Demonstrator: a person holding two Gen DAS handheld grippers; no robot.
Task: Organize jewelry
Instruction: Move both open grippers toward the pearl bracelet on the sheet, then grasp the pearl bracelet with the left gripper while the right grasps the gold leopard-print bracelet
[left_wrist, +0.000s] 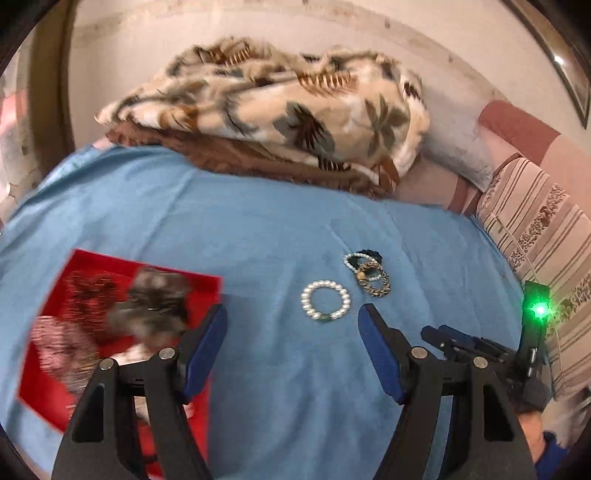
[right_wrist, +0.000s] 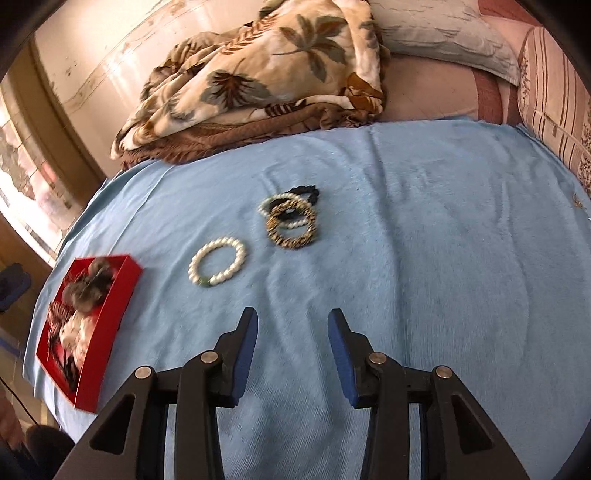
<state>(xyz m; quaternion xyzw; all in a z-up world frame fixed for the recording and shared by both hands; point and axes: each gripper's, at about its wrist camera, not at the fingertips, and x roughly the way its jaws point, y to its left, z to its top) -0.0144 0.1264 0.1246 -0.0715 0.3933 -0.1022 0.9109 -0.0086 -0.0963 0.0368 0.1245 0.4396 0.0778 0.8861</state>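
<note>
Pearl bracelet (left_wrist: 325, 300): lies flat on the blue bedsheet (right_wrist: 406, 258), between the red box (right_wrist: 88, 328) and the heap of bangles (right_wrist: 291, 218). Left gripper (left_wrist: 293, 332) and right gripper (right_wrist: 293, 334): jaws apart, empty, near the bracelet. Best handling, likely: pinch one bead-side from above, sheet excluded, carry boxward.

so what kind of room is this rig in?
Most likely a bedroom. The work surface is a bed under a blue sheet, with a folded leaf-print blanket and a pillow by the wall. Bracelets and a red box lie on the sheet.
</note>
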